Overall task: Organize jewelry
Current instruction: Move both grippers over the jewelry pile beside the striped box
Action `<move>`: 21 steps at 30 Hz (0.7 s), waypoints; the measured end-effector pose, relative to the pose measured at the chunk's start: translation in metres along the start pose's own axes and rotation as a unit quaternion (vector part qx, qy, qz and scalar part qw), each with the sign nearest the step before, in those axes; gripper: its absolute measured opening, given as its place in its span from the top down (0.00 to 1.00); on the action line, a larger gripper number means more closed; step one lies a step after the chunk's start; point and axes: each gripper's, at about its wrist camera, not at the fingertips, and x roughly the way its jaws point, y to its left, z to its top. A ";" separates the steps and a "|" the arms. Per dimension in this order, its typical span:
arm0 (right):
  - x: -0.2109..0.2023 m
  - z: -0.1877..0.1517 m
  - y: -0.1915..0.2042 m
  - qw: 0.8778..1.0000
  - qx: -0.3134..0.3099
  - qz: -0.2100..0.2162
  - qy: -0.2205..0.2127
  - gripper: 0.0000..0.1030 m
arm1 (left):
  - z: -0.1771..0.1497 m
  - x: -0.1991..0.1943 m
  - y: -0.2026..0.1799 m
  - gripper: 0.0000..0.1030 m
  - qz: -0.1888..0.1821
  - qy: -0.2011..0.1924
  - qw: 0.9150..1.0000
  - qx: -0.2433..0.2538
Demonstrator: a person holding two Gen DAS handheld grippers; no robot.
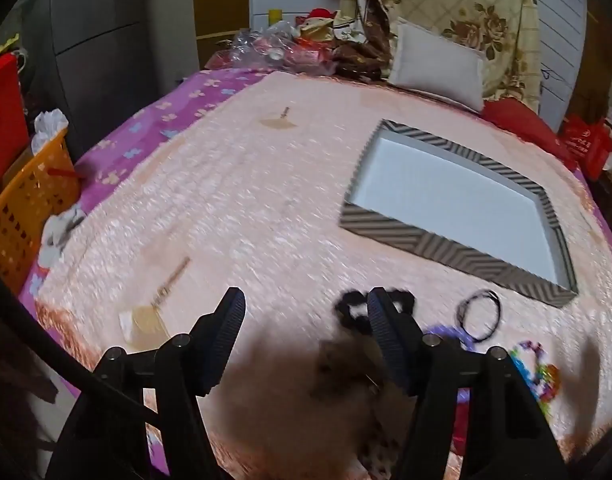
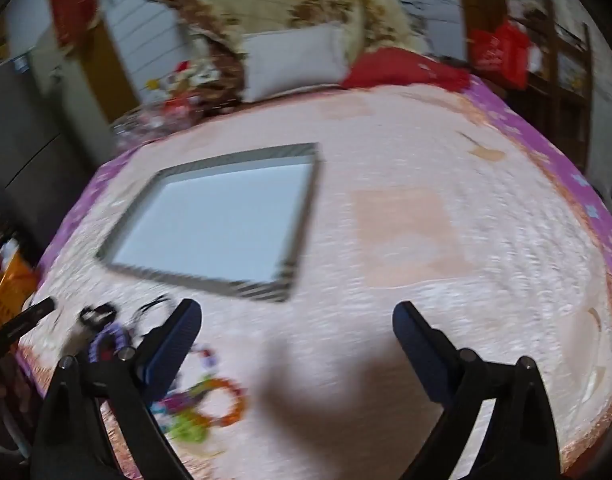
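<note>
Progress: nothing done yet, by my read. Tray [image 1: 386, 232] w/ zigzag rim sits on the bedspread [image 1: 242, 208], white floor bare, no jewelry in it in either view.
Left to do: all pieces, looks like. They lie in a cluster on the near edge of the spread, just short of the tray's near rim.
Pieces: black scrunchie [image 1: 348, 312], partly behind a finger; thin black band [image 1: 480, 314] just right of it, close to tray corner; purple loop [image 1: 450, 332] below that; bright bead ring [image 2: 222, 400] nearest the edge. Blur too heavy to say necklace vs bracelet.
L gripper [image 1: 304, 306]: jaws apart, holding nothing; hovers low over the near spread, right finger in line w/ the scrunchie. Touching or just above, can't tell.
R gripper [image 2: 298, 320]: jaws wide apart, nothing between; over bare spread right of the cluster, the bead ring beside its left finger.
Next, prob: close on one piece, carry to tray. Short trip, tray is near.
In the way: pieces overlap or lie v. close, so a grab may drag a neighbour. Brown fuzzy thing [image 1: 342, 364] under the L gripper, unclear what. Both grippers near the same cluster, could crowd.
Around: pillow [image 1: 438, 64] & floral quilt [image 1: 466, 12] at far end, orange basket [image 1: 22, 216] off the left side, red bag [image 2: 502, 52] far right. None near the work.
</note>
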 end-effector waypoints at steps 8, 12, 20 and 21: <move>-0.006 -0.015 0.054 0.998 -0.068 0.007 -0.004 0.05 | -0.019 -0.016 -0.010 0.48 -0.006 -0.012 1.000 0.020; -0.002 -0.018 0.059 0.998 -0.062 0.022 0.008 0.05 | -0.018 -0.018 -0.012 0.48 -0.002 -0.014 1.000 0.020; -0.005 -0.021 0.067 0.997 -0.078 0.015 0.003 0.05 | -0.016 -0.020 -0.010 0.48 -0.008 -0.012 1.000 0.010; -0.005 -0.021 0.069 0.997 -0.082 0.011 0.001 0.05 | -0.016 -0.020 -0.011 0.48 -0.008 -0.012 1.000 0.009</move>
